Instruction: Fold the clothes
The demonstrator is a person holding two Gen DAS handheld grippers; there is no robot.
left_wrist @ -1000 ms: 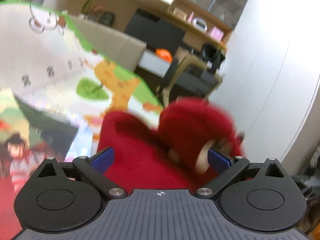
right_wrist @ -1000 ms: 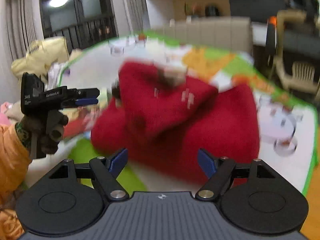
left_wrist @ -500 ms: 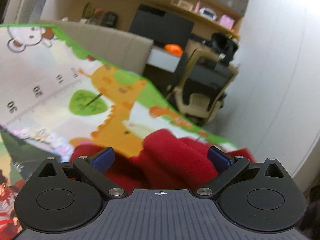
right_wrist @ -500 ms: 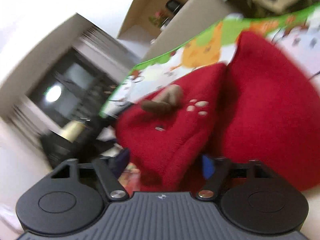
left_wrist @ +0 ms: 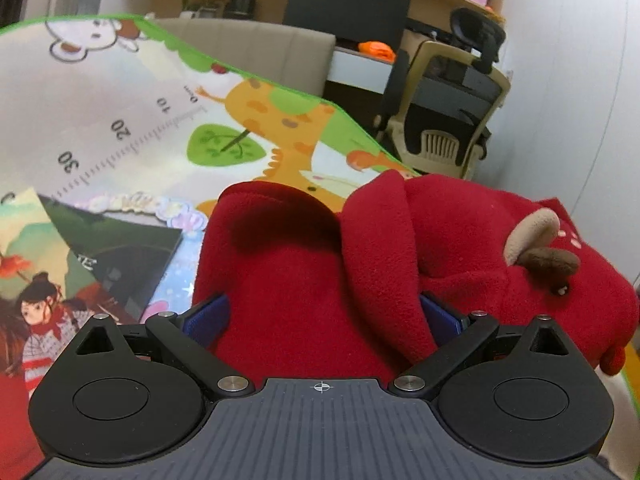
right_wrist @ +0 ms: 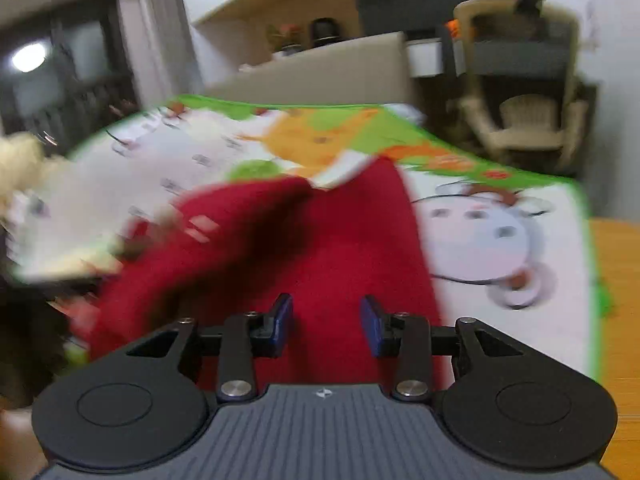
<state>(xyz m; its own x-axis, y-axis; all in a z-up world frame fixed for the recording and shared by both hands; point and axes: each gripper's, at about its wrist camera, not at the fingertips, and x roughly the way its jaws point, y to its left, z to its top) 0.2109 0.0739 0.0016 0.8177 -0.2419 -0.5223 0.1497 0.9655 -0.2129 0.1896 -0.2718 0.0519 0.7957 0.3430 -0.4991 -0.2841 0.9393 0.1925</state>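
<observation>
The red fleece garment (left_wrist: 304,280) lies bunched on a children's play mat (left_wrist: 120,120) printed with a giraffe and a ruler scale. In the left wrist view, the left gripper (left_wrist: 322,314) stands spread wide, its blue pads (left_wrist: 208,316) flanking a thick fold of fleece that fills the gap; whether the pads press the cloth cannot be told. A tan ear and brown antler trim (left_wrist: 540,248) sits on the garment's hood to the right. A picture book (left_wrist: 48,272) lies near left, beside the garment. In the blurred right wrist view, the right gripper (right_wrist: 326,326) hangs partly spread over the garment (right_wrist: 340,248), nothing between its pads. An office chair (left_wrist: 444,120) stands far right.
</observation>
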